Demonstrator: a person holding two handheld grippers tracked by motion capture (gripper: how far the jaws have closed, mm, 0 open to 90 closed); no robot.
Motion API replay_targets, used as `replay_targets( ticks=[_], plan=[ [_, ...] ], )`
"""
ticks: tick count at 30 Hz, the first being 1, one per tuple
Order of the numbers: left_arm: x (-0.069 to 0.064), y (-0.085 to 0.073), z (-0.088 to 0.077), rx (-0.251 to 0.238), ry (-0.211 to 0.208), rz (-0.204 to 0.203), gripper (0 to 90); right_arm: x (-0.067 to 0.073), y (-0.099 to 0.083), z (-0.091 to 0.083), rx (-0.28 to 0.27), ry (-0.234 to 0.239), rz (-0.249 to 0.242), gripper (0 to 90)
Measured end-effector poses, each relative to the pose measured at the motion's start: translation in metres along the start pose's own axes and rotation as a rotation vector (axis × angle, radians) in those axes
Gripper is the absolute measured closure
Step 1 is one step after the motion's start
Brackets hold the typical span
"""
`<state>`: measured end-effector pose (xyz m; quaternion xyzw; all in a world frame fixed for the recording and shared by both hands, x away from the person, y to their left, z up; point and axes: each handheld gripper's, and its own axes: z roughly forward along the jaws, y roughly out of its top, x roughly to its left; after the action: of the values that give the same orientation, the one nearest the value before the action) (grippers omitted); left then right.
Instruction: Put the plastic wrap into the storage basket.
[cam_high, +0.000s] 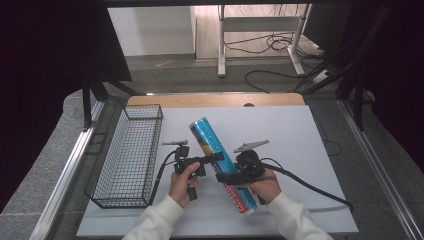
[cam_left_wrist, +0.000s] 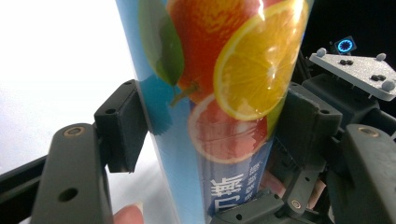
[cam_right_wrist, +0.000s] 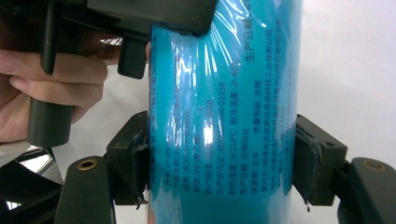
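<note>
From above, you are holding a long blue tube (cam_high: 222, 165) over the white table (cam_high: 300, 150), its long axis slanting from far-left to near-right beside the wire basket (cam_high: 127, 155); your right gripper (cam_high: 227, 177) is clamping its near half and your left gripper (cam_high: 216, 157) is reaching across just above. Looking along the left gripper (cam_left_wrist: 210, 126), its pads (cam_left_wrist: 123, 123) are pressing the fruit-printed wrapper (cam_left_wrist: 224, 84), the tube running lengthwise between them. Looking along the right gripper (cam_right_wrist: 219, 158), its pads (cam_right_wrist: 140, 161) are squeezing the tube's text side (cam_right_wrist: 219, 116), with your left hand (cam_right_wrist: 51, 84) nearby.
</note>
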<state>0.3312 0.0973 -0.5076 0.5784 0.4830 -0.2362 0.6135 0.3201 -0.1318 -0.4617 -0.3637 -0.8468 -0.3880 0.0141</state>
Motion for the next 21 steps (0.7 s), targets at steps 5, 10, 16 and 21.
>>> replay_targets(
  ticks=[5,10,16,21],
  plan=[
    [-0.001,0.001,-0.002,-0.011,-0.006,-0.001,31.8,0.001,0.000,0.000,-0.020,0.006,0.002,31.4],
    [-0.001,0.004,-0.007,-0.016,-0.046,-0.021,32.0,0.003,0.001,-0.003,-0.046,0.025,-0.004,29.6],
    [-0.004,0.009,-0.019,-0.038,-0.044,-0.002,32.0,0.007,0.005,-0.020,-0.122,0.053,-0.033,17.6],
    [-0.009,0.012,-0.032,-0.047,-0.039,0.018,32.0,0.007,0.004,-0.043,-0.162,0.037,-0.074,13.3]
  ],
)
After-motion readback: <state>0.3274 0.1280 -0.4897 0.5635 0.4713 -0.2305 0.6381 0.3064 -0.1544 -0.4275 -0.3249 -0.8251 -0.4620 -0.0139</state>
